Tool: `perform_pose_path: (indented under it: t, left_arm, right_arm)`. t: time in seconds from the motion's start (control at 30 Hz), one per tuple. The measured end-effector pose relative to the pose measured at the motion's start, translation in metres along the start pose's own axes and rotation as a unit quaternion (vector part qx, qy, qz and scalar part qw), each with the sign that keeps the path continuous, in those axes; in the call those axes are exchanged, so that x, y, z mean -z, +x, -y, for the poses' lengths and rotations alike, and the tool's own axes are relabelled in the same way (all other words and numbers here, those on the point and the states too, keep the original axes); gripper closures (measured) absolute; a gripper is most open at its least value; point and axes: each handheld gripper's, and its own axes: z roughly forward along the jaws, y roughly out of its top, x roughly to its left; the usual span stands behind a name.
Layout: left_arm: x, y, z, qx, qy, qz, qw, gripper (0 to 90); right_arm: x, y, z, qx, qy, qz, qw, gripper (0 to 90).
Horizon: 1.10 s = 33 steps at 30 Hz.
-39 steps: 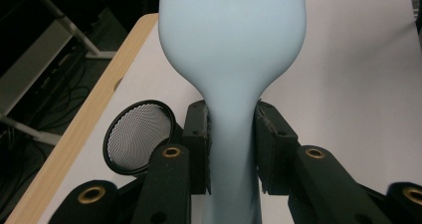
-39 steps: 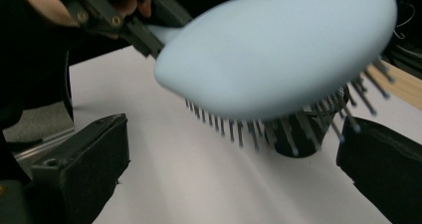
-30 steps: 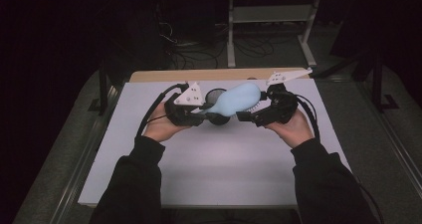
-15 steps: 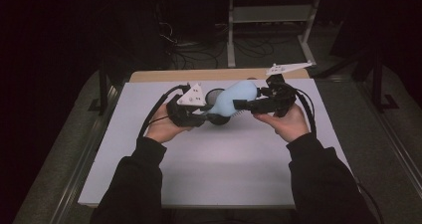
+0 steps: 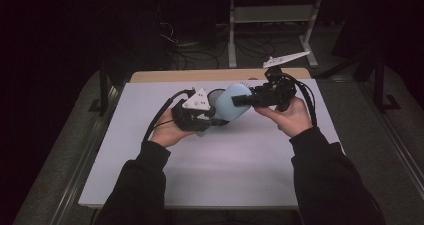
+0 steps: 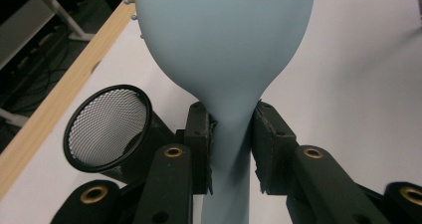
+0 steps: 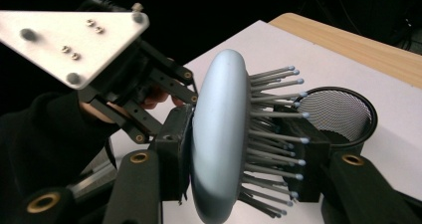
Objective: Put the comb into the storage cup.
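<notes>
1. A table (image 5: 150, 185) with a flat white top stands in front of the person.
2. A strip of light wood (image 5: 165, 75) runs along the far edge of the table.
3. A black mesh cup (image 6: 107, 129) lies on its side on the white top, near the wood strip. Its open mouth shows the netting inside.

My jaws are black with brass-coloured rivets, and my left gripper (image 5: 216, 116) carries a pale grey three-cornered plate. The hairbrush (image 5: 233, 103) between them is a plain powder blue; its bristles (image 7: 271, 134) are grey with lighter blue-grey tips. At ten o'clock from the brush handle in the left gripper view sits a black mesh cup (image 6: 108, 129), its weave a fine honeycomb showing silvery. The table (image 5: 240, 175) is white, edged in light wood at twelve o'clock. My sleeves (image 5: 135, 190) are black.
</notes>
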Motion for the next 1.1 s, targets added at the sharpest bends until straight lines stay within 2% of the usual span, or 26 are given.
perform_pose_path:
  t: [0.2, 0.27, 0.33, 0.43, 0.53, 0.57, 0.63, 0.87, 1.0, 1.1]
  left_arm:
    - [0.002, 0.002, 0.005, 0.027, -0.038, 0.012, 0.9988, 71.1]
    - [0.002, 0.002, 0.006, 0.029, -0.04, 0.016, 0.9987, 70.9]
    - [0.001, 0.002, 0.007, 0.039, -0.053, 0.021, 0.9976, 69.7]
    - [0.0, 0.002, 0.007, 0.056, -0.075, 0.026, 0.9953, 64.9]
    - [0.0, 0.001, 0.005, 0.067, -0.089, 0.02, 0.9935, 54.0]
    - [0.0, 0.001, 0.004, 0.07, -0.091, 0.017, 0.9933, 48.1]
    - [0.0, 0.0, 0.004, 0.07, -0.091, 0.012, 0.9933, 42.0]
    - [-0.001, 0.002, 0.009, 0.095, -0.108, 0.05, 0.9884, 29.1]
    - [-0.001, 0.003, 0.015, 0.108, -0.116, 0.059, 0.9856, 23.9]
    - [-0.001, 0.004, 0.019, 0.115, -0.115, 0.061, 0.9848, 17.7]
  right_arm:
    - [0.0, 0.009, -0.008, 0.018, 0.0, 0.006, 0.9998, 54.0]
    - [0.0, 0.012, -0.011, 0.03, 0.006, 0.005, 0.9995, 54.5]
    - [0.0, 0.014, -0.014, 0.041, 0.018, 0.004, 0.999, 55.0]
    - [0.001, 0.017, -0.017, 0.048, 0.019, 0.004, 0.9986, 55.5]
    - [0.0, 0.019, -0.019, 0.052, 0.022, 0.004, 0.9984, 55.8]
    - [0.0, 0.019, -0.02, 0.053, 0.024, 0.002, 0.9983, 55.9]
    - [-0.001, 0.02, -0.023, 0.056, 0.031, -0.003, 0.998, 55.9]
    - [-0.002, 0.024, -0.029, 0.068, 0.042, 0.009, 0.9968, 55.9]
    - [-0.001, 0.023, -0.033, 0.07, 0.044, 0.015, 0.9965, 55.8]
    - [0.0, 0.022, -0.036, 0.07, 0.045, 0.02, 0.9963, 55.8]
